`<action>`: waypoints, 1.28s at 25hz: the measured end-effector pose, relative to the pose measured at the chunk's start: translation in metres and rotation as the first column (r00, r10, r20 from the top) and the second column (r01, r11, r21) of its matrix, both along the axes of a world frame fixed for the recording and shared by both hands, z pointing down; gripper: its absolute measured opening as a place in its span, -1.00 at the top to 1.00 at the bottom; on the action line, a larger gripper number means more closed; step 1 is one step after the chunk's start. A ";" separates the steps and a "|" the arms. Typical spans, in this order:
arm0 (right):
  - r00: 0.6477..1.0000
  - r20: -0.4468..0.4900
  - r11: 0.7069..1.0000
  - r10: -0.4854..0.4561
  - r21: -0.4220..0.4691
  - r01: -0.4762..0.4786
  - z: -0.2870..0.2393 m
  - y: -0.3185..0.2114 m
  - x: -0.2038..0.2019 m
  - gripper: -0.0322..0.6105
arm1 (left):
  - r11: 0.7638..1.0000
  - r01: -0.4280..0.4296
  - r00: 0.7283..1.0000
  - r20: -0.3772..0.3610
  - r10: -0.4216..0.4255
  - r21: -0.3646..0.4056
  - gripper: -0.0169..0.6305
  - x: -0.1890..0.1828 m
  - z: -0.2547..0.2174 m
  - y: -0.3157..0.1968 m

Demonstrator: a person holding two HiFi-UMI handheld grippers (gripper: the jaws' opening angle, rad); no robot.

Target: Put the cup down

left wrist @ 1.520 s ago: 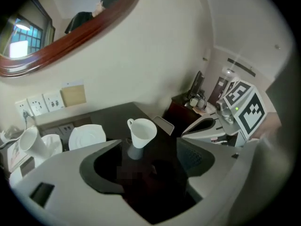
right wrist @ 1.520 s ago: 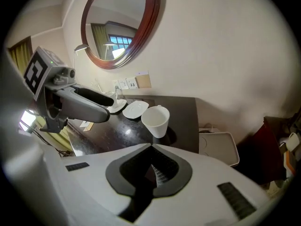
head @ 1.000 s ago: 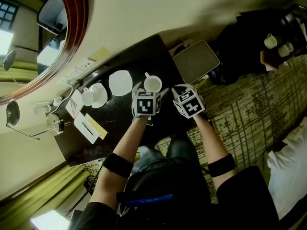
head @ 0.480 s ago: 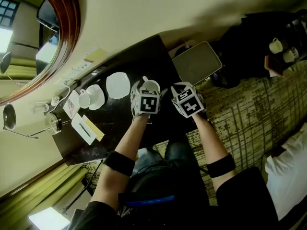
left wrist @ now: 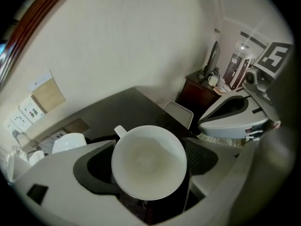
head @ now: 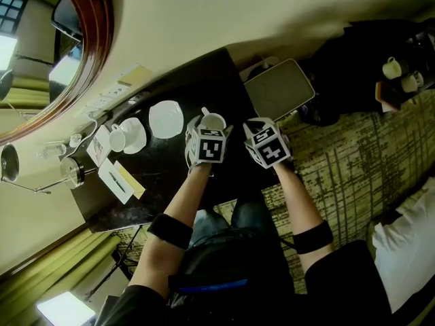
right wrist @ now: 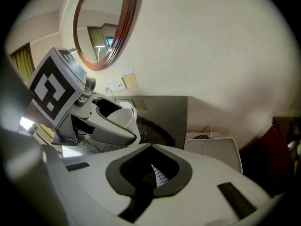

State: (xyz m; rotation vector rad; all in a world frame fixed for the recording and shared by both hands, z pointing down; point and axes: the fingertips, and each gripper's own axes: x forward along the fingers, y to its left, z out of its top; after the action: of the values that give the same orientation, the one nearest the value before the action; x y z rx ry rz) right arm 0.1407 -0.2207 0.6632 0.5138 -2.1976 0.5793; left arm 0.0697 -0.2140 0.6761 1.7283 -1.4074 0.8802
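Your left tool has just been closing around the round white ceramic cup. Its dark pads meet the cup's sides with the jaws set wide. The cup stands upright on the dark surface between those jaws, its handle pointing away from the tool. Just beside it, your right tool is pressed together and empty.

We are wearing a black top crossed by a blue strap, blue jeans above the strap, and a black band circling each arm. Farther above the strap, the left gripper and right gripper are showing pale grey shells and black-and-white marker cubes.
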 end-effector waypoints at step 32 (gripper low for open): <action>0.937 0.084 0.940 -0.341 0.016 0.340 -0.044 0.064 -0.200 0.90 | 0.989 0.128 0.991 0.033 -0.131 0.078 -0.38 -0.192 -0.038 0.005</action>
State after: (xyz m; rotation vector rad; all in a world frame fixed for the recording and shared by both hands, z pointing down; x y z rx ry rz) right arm -0.0589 -0.1571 0.6195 0.1014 -2.2982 0.4185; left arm -0.1221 -0.2088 0.6379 1.6618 -1.5775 0.8013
